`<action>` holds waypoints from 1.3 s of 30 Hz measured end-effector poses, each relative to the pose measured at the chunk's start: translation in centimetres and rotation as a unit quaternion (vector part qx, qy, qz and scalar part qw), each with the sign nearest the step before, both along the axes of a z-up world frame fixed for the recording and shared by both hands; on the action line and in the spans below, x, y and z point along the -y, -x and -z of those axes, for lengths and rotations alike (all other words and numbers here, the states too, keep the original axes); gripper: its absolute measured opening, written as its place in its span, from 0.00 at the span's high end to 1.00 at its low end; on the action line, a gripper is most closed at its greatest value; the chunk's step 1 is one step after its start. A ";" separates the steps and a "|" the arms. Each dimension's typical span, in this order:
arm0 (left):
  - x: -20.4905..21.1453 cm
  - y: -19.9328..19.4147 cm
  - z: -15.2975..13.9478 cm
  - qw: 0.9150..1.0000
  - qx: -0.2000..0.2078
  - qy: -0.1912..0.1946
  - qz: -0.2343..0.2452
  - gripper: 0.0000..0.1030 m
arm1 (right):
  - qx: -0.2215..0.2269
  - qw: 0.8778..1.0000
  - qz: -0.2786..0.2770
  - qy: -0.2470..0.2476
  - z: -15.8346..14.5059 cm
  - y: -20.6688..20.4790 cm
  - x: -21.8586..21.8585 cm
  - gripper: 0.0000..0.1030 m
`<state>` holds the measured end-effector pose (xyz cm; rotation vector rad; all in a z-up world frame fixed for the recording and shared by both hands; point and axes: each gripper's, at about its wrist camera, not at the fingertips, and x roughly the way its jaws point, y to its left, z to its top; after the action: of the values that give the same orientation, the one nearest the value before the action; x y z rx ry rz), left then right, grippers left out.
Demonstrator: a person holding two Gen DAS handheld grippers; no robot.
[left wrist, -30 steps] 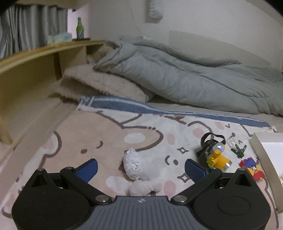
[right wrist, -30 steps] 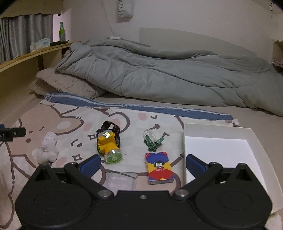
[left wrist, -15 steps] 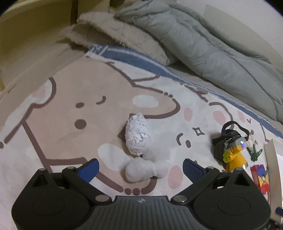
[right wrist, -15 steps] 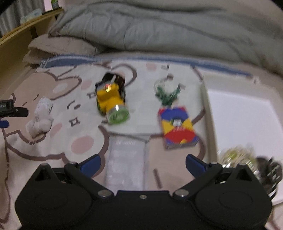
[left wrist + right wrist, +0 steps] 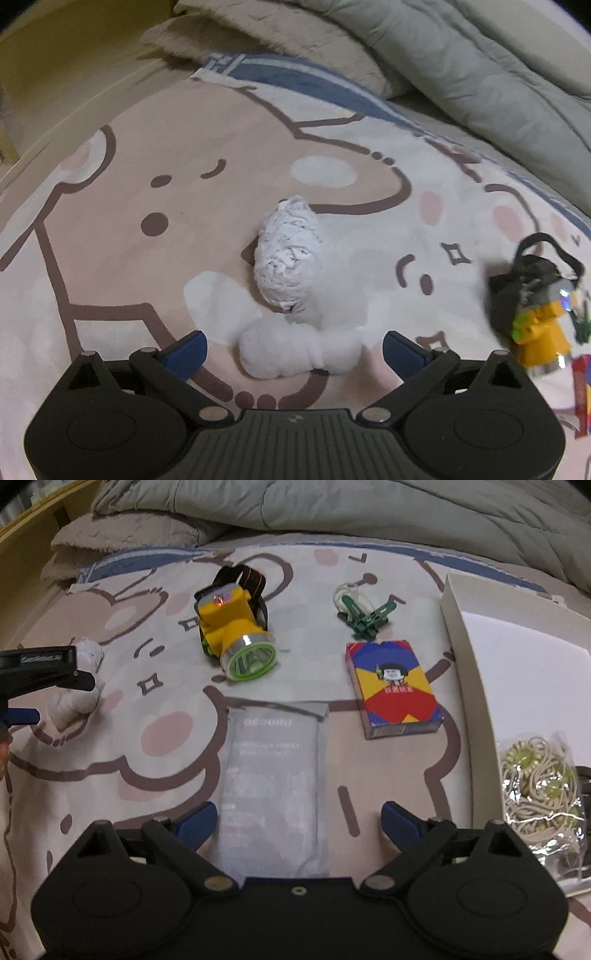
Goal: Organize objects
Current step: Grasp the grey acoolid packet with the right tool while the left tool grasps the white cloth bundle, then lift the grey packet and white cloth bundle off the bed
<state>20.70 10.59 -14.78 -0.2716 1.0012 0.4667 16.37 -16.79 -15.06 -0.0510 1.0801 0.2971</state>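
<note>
Step in hand, as judged: each claw descends on its own item lying on the cartoon-print blanket spread over the bed.

Left claw: released, jaws wide, nothing between the pads. The white sock bundle lies directly ahead, toward the blanket's left side; its knotted lower part sits between the fingertips but untouched. Lower until both pads flank the knotted part, then close; soft fabric compresses, so close fully before lifting.

Right claw: released; its jaws have just been closing slightly, with the near end of the grey flat packet between them, pads not pressing on it. The packet lies flat near the blanket's front edge. A thin, flat item probably resists a top pinch; tilt one finger under an edge, or pinch the packet across its width so that it buckles upward.

Destination, as judged: the white tray at the blanket's right edge.

Count:
- sock bundle: one
- grey packet: one
- yellow headlamp with strap: one
- card box: one
- green clips: a small cluster, number unclear
- bagged cord and beads, already in the tray: one
</note>
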 end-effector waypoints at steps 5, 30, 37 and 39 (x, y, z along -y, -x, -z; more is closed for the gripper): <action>0.3 -0.8 0.9 1.000 -0.018 -0.016 0.008 0.03 | -0.011 1.000 -0.016 0.007 0.8 0.0 -0.5 0.11; -0.1 2.7 -4.9 0.997 0.059 -0.008 0.055 0.33 | 0.115 0.993 -0.020 0.002 -5.2 0.6 0.8 0.42; 2.4 4.4 -7.8 0.987 0.099 -0.049 0.113 0.33 | 0.161 0.987 -0.002 -0.019 -7.7 0.9 2.1 0.42; 3.1 4.9 -8.3 0.984 0.108 -0.062 0.129 0.33 | 0.173 0.985 0.005 -0.024 -8.2 1.1 2.4 0.42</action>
<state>15.77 7.49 -6.47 -0.0757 0.7772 0.2563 15.28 -19.21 -6.83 -0.0520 0.7283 0.2936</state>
